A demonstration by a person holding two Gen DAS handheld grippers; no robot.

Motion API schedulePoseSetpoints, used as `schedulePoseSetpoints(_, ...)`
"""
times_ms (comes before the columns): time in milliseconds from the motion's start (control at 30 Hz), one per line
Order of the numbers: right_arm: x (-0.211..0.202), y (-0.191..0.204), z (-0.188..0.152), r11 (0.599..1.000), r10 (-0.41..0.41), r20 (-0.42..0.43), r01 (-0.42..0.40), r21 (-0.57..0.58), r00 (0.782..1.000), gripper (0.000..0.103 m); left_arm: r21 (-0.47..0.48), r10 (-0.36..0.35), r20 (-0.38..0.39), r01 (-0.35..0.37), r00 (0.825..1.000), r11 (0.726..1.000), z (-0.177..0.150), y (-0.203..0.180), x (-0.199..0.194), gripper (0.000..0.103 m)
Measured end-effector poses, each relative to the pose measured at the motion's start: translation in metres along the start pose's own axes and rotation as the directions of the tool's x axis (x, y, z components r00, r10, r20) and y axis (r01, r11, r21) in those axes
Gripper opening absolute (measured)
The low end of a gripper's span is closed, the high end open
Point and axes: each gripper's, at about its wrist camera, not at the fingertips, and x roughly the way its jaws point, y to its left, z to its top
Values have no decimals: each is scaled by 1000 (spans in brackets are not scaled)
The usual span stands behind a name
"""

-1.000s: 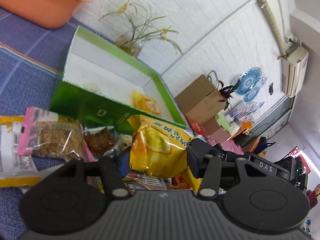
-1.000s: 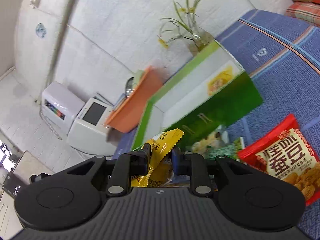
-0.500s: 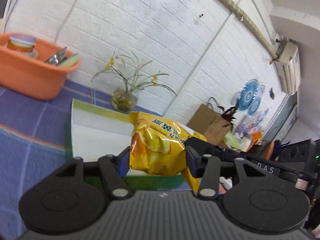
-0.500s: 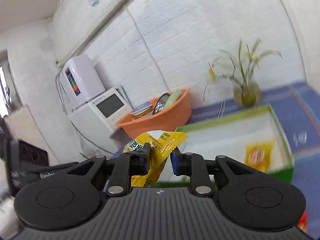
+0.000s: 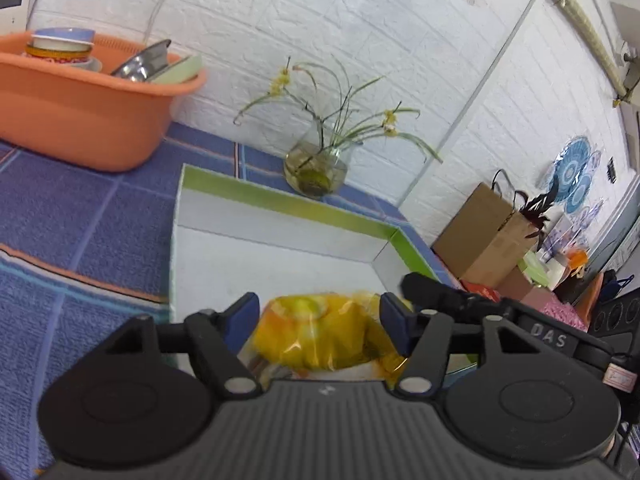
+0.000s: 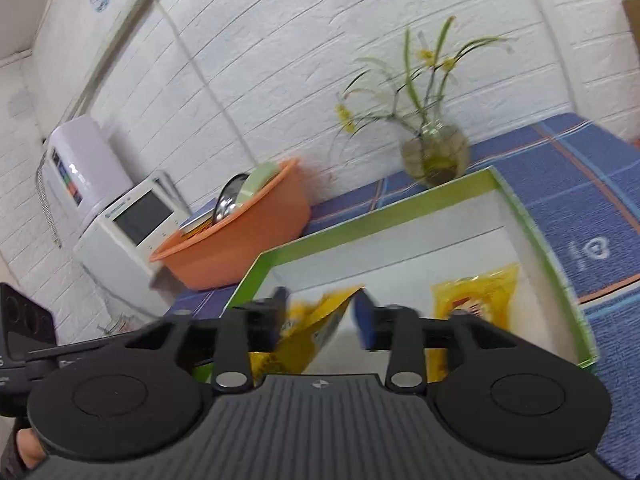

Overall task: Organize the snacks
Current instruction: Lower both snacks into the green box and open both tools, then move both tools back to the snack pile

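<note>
Between the fingers of the left gripper (image 5: 320,316) sat a yellow chip bag (image 5: 320,336), blurred, its lower half hidden behind the gripper body; the jaws stood spread with small gaps on both sides of the bag, so they looked apart rather than clamped. Through the right wrist view, the right gripper (image 6: 320,316) also had its jaws apart, a second yellow bag (image 6: 308,332) smeared by motion between them, touching or nearly touching the left pad (image 6: 278,312); contact could not be told. Both bags hung over the near end of a green-rimmed white box (image 6: 400,208). Inside it, toward the right wall, lay another yellow packet (image 6: 476,304), partly covered by the gripper. Beyond the box stood a glass vase with flowers (image 5: 316,168) and an orange basin (image 5: 80,116) of dishes, cut off at the left edge.
</note>
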Motion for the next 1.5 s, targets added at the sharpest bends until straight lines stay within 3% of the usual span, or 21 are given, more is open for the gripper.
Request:
schedulePoseSetpoints(200, -38, 7, -2, 998, 55, 7, -55, -31, 998, 103, 21, 65, 103, -68, 993, 997, -6, 8, -63, 69)
schedulePoseSetpoints(367, -71, 22, -29, 989, 139, -56, -141, -38, 989, 103, 1, 125, 135, -127, 983, 992, -44, 8, -113, 82)
schedulePoseSetpoints(467, -91, 24, -47, 988, 149, -94, -144, 50, 984, 103, -34, 104, 95, -101, 990, 994, -71, 5, -128, 82)
schedulePoseSetpoints(600, -113, 15, -63, 970, 38, -92, -14, 243, 995, 103, -36, 27, 20, -26, 999, 999, -95, -10, -127, 82)
schedulePoseSetpoints(767, -121, 8, -70, 935, 133, -155, -72, 348, 979, 103, 13, -32, -65, 33, 997, 999, -116, -35, -117, 82)
schedulePoseSetpoints(1000, -118, 10, -75, 940, 110, -222, -29, 339, 969, 103, -1, -24, -117, 24, 993, 1000, -125, -35, -106, 84)
schedulePoseSetpoints(1100, -111, 17, -72, 960, 84, -270, -6, 281, 959, 103, -14, -34, -119, 32, 992, 999, -124, -32, -105, 86)
schedulePoseSetpoints(1233, -89, 36, -65, 992, -14, -390, 61, 110, 921, 103, -84, -86, -130, 76, 988, 994, -121, -24, -103, 89)
schedulePoseSetpoints(1300, -74, 51, -60, 996, -83, -457, 85, -15, 886, 103, -146, -142, -157, 120, 977, 982, -118, -19, -99, 90)
schedulePoseSetpoints(1367, -62, 62, -55, 988, -151, -500, 110, -112, 853, 103, -160, -137, -161, 112, 977, 981, -116, -17, -97, 90)
schedulePoseSetpoints(1433, -50, 60, -52, 980, -195, -545, 142, -139, 815, 103, -172, -141, -159, 114, 977, 979, -116, -15, -96, 89)
schedulePoseSetpoints(1500, -40, 45, -50, 986, -164, -591, 152, -69, 790, 103, -179, -148, -148, 120, 978, 976, -116, -13, -96, 89)
